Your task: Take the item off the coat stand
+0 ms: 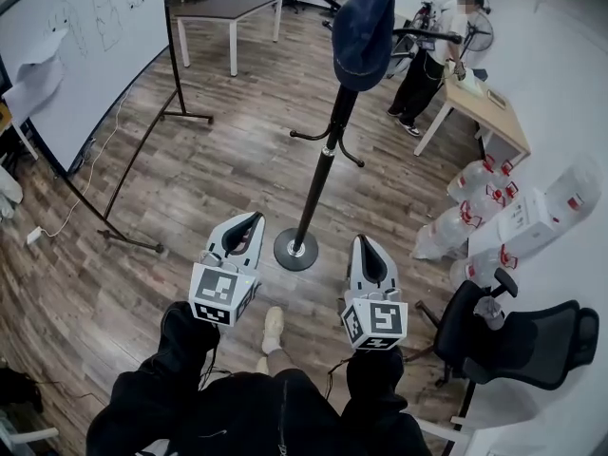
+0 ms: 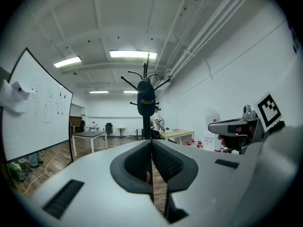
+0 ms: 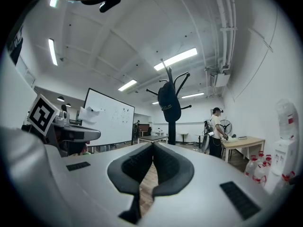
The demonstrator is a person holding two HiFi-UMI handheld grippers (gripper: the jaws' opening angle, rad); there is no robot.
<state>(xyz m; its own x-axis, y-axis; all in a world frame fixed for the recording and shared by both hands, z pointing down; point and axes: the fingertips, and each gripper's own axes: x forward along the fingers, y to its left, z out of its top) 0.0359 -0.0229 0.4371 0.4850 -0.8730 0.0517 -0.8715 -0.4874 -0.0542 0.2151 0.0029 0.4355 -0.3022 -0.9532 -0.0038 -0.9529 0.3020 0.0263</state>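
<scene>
Left tool (image 1: 253,222): jaws closed pad to pad, nothing between them. Right tool (image 1: 362,246): jaws also pressed together and empty. Both are held low in front of the person. Their tips point toward the coat stand (image 1: 318,183), one on either side of its round base, and neither touches it.

Cap (image 1: 364,28): dark blue, hanging at the top of the coat stand, high above and well apart from both tools. In each gripper view it shows ahead, above the closed jaws. It carries light lettering that is too small to read.

The stand is upright on the wood floor (image 1: 218,160), with a second ring of hooks partway up the pole.

Farther out:
- Whiteboard (image 1: 81,36) with sketches, on a floor frame at left.
- Dark table (image 1: 228,8) beyond the whiteboard.
- Black office chair (image 1: 518,340) just right of the right tool.
- Water bottles (image 1: 465,221) clustered along the right wall.
- A person (image 1: 427,60) standing at a light wood worktop (image 1: 489,112), far right.
</scene>
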